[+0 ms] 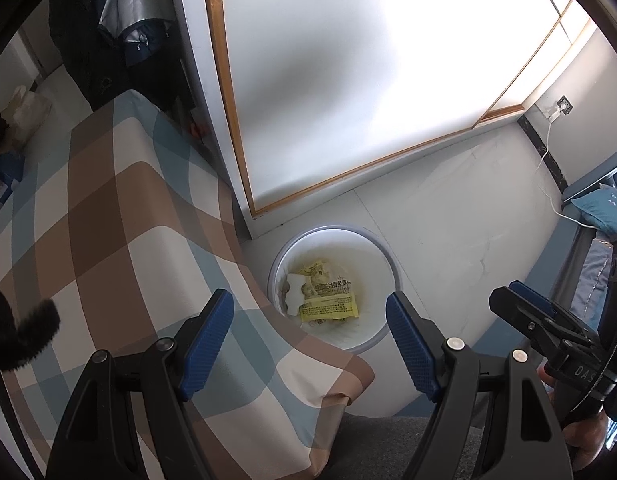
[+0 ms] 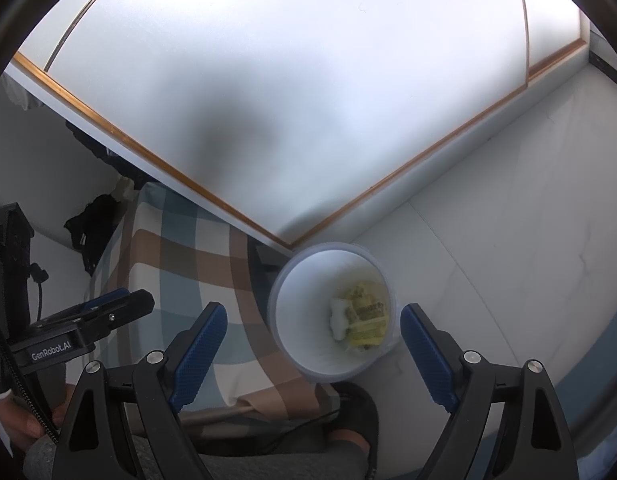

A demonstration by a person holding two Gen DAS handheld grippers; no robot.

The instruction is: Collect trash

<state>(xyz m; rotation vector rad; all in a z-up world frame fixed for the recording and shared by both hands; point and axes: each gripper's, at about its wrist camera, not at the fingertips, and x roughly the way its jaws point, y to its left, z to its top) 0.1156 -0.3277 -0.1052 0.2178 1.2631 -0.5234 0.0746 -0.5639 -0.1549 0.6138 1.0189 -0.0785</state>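
Note:
A white round bin (image 1: pixel 373 237) (image 2: pixel 327 246) stands on the pale floor beside a plaid-covered table (image 1: pixel 108 220) (image 2: pixel 180 256). At its bottom lie a yellow printed wrapper (image 1: pixel 328 306) (image 2: pixel 366 322) and a white crumpled piece (image 1: pixel 294 290) (image 2: pixel 339 317). My left gripper (image 1: pixel 306 300) hovers over the table's corner and the bin, open, with nothing between its blue pads. Held above the bin, my right gripper (image 2: pixel 314 312) is also open and empty. Each gripper shows at the edge of the other's view: the right gripper (image 1: pixel 508 296), the left gripper (image 2: pixel 136 300).
A frosted sliding door with a wood frame (image 1: pixel 348 80) runs behind the bin. A white cable (image 1: pixel 548 184) hangs from a wall socket at right, near a teal cushion (image 1: pixel 600 208). Dark clothes (image 1: pixel 120 32) hang at far left. A person's foot (image 2: pixel 348 428) stands below the bin.

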